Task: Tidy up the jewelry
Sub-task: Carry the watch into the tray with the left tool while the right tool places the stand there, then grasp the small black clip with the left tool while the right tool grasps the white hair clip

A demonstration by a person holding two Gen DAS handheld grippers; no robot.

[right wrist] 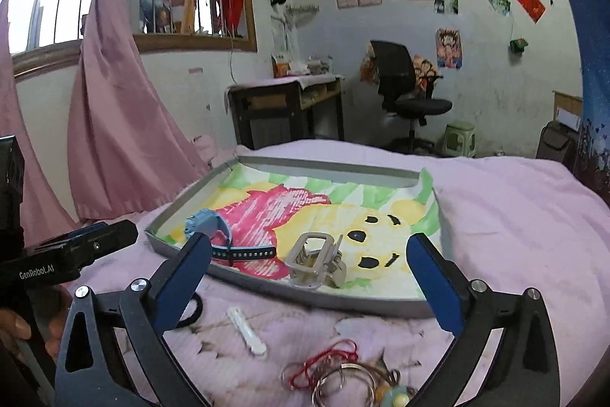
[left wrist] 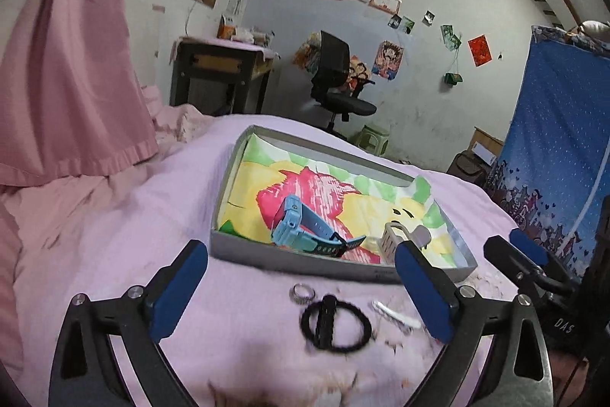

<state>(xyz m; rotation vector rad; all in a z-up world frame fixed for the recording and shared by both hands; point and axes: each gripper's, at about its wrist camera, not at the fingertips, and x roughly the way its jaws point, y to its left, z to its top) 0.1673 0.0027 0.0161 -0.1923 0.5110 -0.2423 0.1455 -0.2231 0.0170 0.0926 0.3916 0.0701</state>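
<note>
Both tools hover over the pink bed [left wrist: 114,216]. The left gripper [left wrist: 301,287] has its fingers spread wide and empty, a small ring [left wrist: 301,292] and a black buckle [left wrist: 335,327] lying between them. In the grey tray [left wrist: 289,260] at twelve o'clock sit a blue watch [left wrist: 301,226] and, at its three o'clock, a beige hair claw [right wrist: 316,262]. The right gripper [right wrist: 310,283] is likewise wide apart and empty, with a white clip [right wrist: 248,330] and red cord [right wrist: 324,357] before it.
</note>
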